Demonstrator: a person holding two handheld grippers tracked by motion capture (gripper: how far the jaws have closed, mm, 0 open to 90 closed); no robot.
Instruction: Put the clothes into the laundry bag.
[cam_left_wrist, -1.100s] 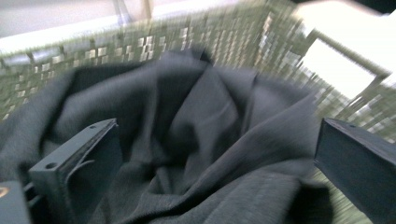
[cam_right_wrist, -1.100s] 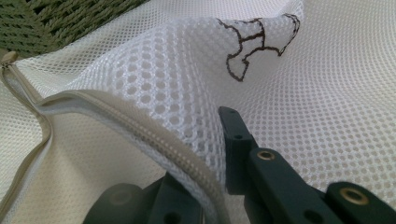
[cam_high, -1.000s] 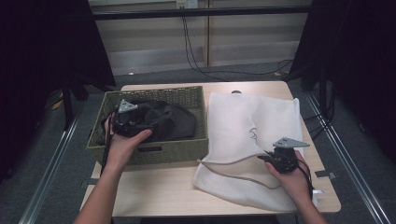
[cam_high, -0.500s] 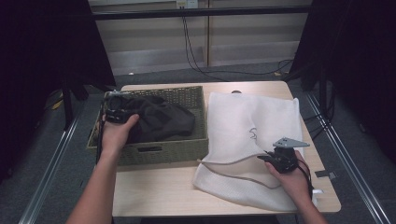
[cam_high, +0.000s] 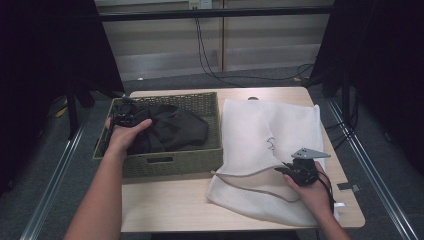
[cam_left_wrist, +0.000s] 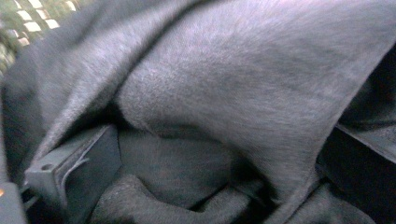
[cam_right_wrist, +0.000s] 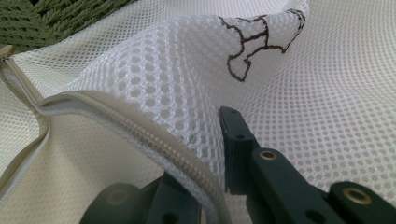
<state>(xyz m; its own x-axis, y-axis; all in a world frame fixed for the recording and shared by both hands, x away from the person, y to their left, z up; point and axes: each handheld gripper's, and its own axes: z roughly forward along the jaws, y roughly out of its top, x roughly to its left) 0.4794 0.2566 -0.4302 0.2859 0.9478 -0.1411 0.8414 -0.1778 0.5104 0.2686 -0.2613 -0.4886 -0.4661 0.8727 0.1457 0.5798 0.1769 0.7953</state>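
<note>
The wooden table (cam_high: 170, 210) carried everything. At about three o'clock on it lay the white mesh laundry bag (cam_high: 272, 132), flat except at its near edge, where the zipped mouth (cam_right_wrist: 154, 140) was lifted into an opening. At about nine o'clock sat the green woven basket (cam_high: 172, 161), and inside it the dark garment (cam_high: 172, 131) lay bunched, wholly within the rim.

Judged from that layout, the work looked like loading the garment into the bag, and it stood early: the bag was held open and ready, but nothing had gone in, and the garment had not left the basket. Lifting it, carrying it across, feeding it through the mouth and probably zipping up all seemed left to do.

The right gripper (cam_right_wrist: 219, 154), at about five o'clock, was pressed together on the upper layer of mesh just beside the zipper, holding the mouth up. The left gripper (cam_high: 121, 120), at about ten o'clock over the basket's left end, was buried in the garment's folds; in the left gripper view one jaw stood off to the side with dark cloth (cam_left_wrist: 243, 93) draped over the gap. Its jaws had just been opening, spread wide, with fabric between them but not pinched.
</note>
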